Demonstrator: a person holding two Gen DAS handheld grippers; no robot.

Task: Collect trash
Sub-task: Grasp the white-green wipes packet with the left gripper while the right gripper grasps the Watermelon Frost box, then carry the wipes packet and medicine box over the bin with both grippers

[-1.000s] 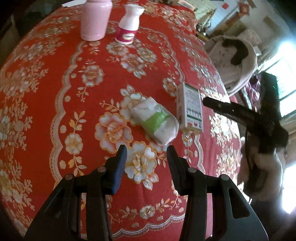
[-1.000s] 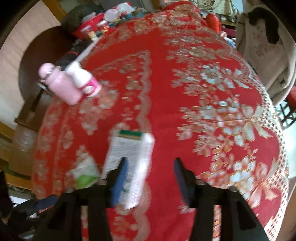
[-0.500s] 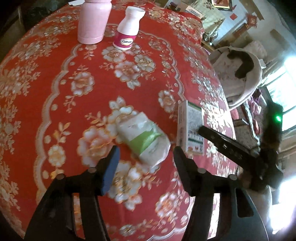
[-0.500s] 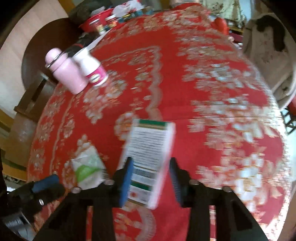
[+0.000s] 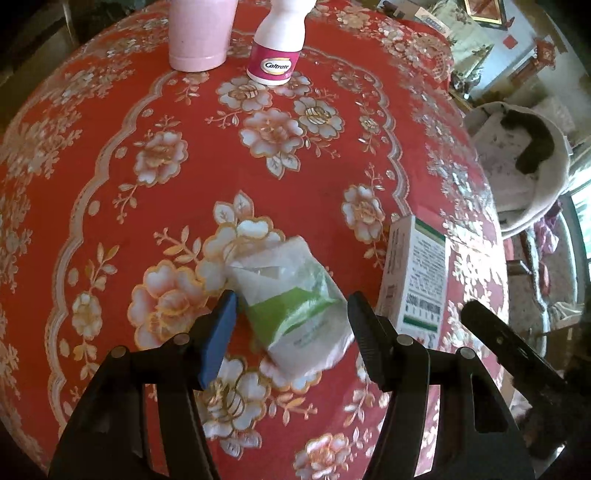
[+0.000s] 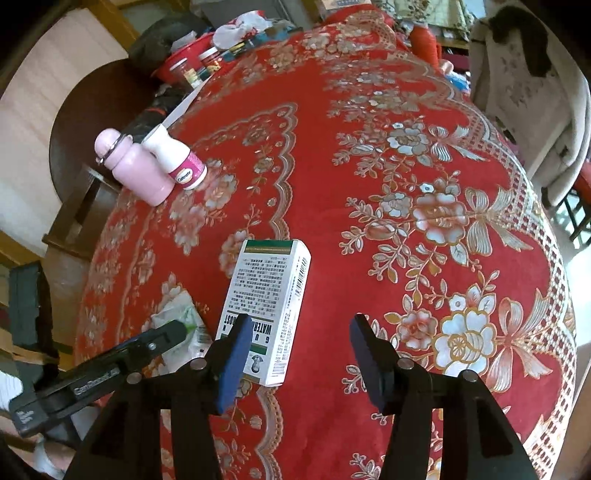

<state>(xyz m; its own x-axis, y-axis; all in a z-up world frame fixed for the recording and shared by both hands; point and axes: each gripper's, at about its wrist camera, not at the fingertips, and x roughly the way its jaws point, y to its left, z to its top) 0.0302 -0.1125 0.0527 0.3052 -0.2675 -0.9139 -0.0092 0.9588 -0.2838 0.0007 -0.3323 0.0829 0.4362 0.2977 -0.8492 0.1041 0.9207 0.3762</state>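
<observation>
A white and green soft pack (image 5: 284, 284) lies on the red flowered tablecloth (image 5: 147, 110). My left gripper (image 5: 290, 310) stands open astride it, one finger on each side, with no clear squeeze on the pack. Just right of the pack lies a white box with a green band (image 5: 417, 280). In the right wrist view the box (image 6: 266, 291) lies flat between the opening jaws of my right gripper (image 6: 297, 332): it lies by the left finger and well clear of the right one. The pack (image 6: 181, 321) shows partly behind the left gripper's finger (image 6: 155, 341).
A pink bottle (image 5: 201, 33) and a white Caltrate bottle (image 5: 277, 48) stand at the far side of the table. Jars and clutter (image 6: 192, 66) sit beyond the far edge. A chair with a pale garment (image 6: 524, 92) stands at the right.
My left gripper moved forward and down until its widened jaws came astride the soft pack. My right gripper narrowed around the box, then spread apart again.
</observation>
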